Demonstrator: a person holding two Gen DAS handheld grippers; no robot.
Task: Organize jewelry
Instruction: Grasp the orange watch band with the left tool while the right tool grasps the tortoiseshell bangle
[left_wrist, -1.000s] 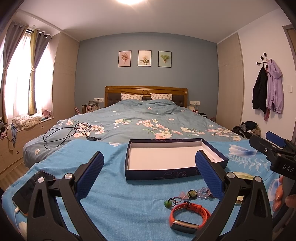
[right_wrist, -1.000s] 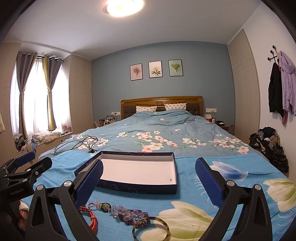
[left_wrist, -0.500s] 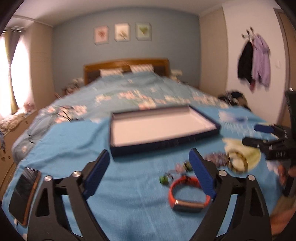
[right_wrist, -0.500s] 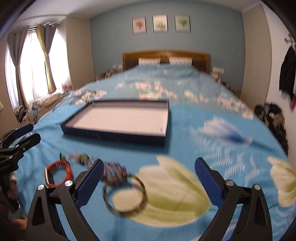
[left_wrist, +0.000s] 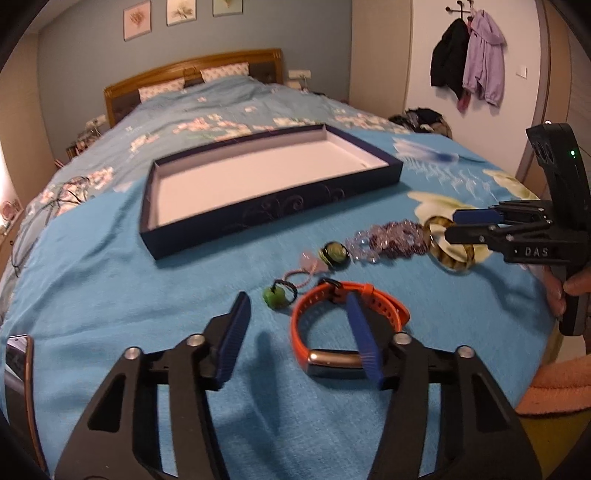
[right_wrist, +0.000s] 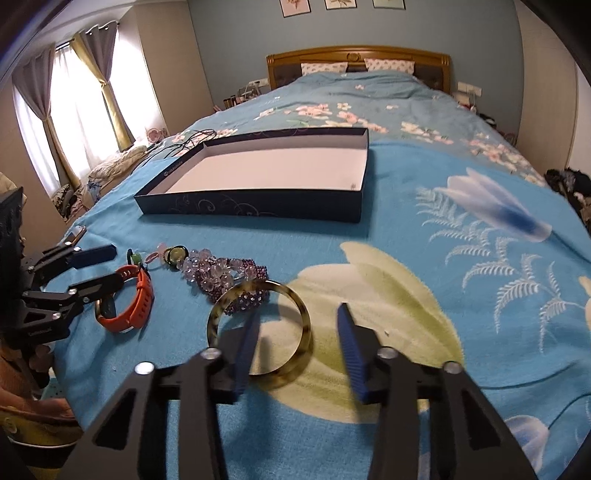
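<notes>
An orange wristband (left_wrist: 351, 325) lies on the blue blanket. My left gripper (left_wrist: 296, 295) straddles the band's left side, with the right finger inside the loop. The jaws are closing and the pads stand clear of the band. A tortoiseshell bangle (right_wrist: 258, 328) lies further right. My right gripper (right_wrist: 299, 310) straddles its right rim with the left finger inside the ring. These jaws are closing too, with a gap to the rim. Behind them sits an open navy box (left_wrist: 277, 210) with a white floor. Purple beads (right_wrist: 225, 273), a round green pendant (left_wrist: 334, 253) and a green-bead loop (left_wrist: 275, 295) lie between the two pieces.
A phone (left_wrist: 16, 369) lies at the blanket's near left edge. Black cables (left_wrist: 55, 199) trail on the bed's left side. A person's hand (left_wrist: 569, 291) holds the right gripper at the bed's right edge. Coats (left_wrist: 469, 55) hang on the right wall.
Both grippers have tipped downward and sunk toward the jewelry. Their jaws have narrowed from wide open, the left now around the orange band and the right around the bangle.
</notes>
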